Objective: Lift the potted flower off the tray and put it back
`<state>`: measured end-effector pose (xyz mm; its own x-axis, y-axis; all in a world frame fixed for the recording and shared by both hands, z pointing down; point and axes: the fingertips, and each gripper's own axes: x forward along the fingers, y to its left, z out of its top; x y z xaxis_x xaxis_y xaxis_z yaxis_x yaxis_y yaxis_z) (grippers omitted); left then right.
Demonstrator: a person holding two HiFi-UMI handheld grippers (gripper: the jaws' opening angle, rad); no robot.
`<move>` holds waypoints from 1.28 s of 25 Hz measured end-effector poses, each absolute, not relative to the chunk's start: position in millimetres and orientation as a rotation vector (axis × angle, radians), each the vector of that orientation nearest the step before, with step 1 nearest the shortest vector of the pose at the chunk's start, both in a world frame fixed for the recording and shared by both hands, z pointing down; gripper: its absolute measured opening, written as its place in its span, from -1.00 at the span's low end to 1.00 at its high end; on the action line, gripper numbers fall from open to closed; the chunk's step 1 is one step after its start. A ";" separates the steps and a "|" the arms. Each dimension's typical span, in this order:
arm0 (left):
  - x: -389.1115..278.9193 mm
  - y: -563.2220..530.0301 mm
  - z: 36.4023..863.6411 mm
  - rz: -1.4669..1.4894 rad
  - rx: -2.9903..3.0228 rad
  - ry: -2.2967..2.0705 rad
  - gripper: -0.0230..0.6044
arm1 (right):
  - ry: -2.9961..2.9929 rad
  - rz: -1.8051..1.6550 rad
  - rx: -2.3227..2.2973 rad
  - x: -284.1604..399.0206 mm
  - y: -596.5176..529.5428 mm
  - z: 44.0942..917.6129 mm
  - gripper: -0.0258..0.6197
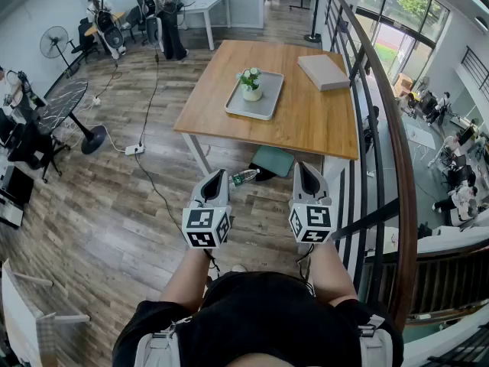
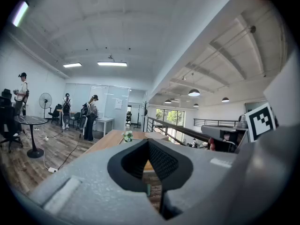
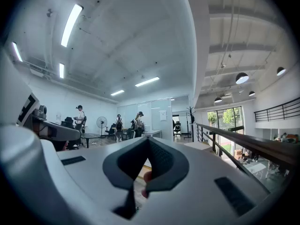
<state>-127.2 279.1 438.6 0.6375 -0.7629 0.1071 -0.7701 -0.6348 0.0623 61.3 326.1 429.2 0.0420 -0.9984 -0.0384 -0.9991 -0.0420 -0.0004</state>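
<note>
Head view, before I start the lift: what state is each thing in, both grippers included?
potted flower: upright on the tray, not held.
tray: flat on the table.
flat grey box: lying flat at the table's far right corner.
bottle: on its side on the floor by the table.
left gripper: jaws shut, empty, short of the table.
right gripper: jaws shut, empty, short of the table.

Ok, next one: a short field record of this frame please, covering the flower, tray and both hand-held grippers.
potted flower: upright on the tray, toward its far left corner
tray: on the wooden table
left hand-held gripper: jaws together, empty, short of the table
right hand-held gripper: jaws together, empty, short of the table
stage: flower untouched
</note>
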 end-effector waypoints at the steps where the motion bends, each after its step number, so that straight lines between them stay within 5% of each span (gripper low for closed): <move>1: -127.5 278.6 438.7 0.110 2.751 -1.289 -0.88 | 2.151 0.040 -2.247 61.5 325.3 428.9 -0.94; 32: -171.0 221.9 450.1 0.086 2.786 -1.155 -0.88 | 2.120 0.008 -2.281 -2.9 272.7 436.1 -0.94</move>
